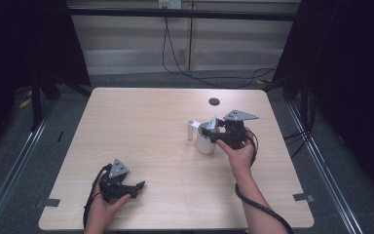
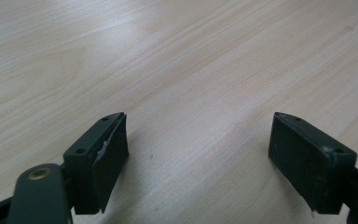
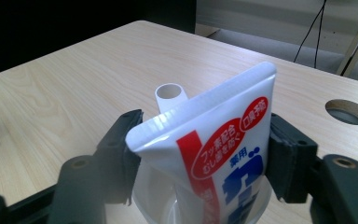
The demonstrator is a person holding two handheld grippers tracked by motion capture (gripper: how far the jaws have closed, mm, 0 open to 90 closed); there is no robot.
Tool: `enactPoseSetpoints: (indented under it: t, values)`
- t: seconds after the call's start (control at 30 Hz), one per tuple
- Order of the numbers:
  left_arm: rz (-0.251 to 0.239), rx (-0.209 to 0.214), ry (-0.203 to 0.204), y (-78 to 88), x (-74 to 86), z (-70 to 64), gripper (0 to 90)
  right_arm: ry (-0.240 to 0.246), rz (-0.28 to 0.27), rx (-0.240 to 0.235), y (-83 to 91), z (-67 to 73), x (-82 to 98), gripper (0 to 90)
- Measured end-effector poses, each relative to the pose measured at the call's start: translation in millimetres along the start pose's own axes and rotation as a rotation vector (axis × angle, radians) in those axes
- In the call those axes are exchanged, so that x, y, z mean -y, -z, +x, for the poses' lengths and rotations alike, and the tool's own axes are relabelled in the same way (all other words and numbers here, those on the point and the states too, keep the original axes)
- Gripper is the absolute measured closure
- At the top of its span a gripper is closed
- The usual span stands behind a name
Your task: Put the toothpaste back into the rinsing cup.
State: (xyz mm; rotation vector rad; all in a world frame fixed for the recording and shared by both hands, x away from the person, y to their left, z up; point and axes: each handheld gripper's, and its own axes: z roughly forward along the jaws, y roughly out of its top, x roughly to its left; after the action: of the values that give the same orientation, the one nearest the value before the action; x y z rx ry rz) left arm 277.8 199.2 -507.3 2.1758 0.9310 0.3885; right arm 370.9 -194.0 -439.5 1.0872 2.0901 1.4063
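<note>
My right gripper [image 3: 200, 154] straddles the toothpaste tube [image 3: 214, 140], which stands crimped end up in the white cup [image 1: 205, 141] nr the table's [image 1: 126, 126] right edge. Jaws parted; can't tell if pads still touch the tube. My left gripper [image 2: 196, 158] rests wide, empty, nr front-left corner. Risk: tube leans on the rim; pulling away skewed could tip cup. Right gripper view shows tube print; high view shows the small white cylinder [image 1: 191, 129] upright just beside the cup.

The desk [image 1: 141, 126] lies bare left of the white cup [image 1: 205, 141]; a small white cylinder [image 1: 191, 129] stands just beside the cup.
</note>
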Motion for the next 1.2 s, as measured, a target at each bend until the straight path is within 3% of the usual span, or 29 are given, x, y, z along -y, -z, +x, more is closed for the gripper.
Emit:
enactPoseSetpoints:
  t: [0.07,0.47,1.2]
  values:
    - [0.0,0.0,0.0,0.0,0.0,0.0,19.6,-0.008,0.007,0.014,0.1,0.3,-0.6,25.0]
    - [0.0,0.0,0.001,0.0,0.0,-0.1,19.6,-0.026,0.01,-0.001,4.7,-1.2,-3.2,16.4]
    - [-0.004,0.0,0.004,-0.1,0.1,-0.5,19.6,0.017,0.049,-0.007,16.2,-0.9,2.6,16.7]
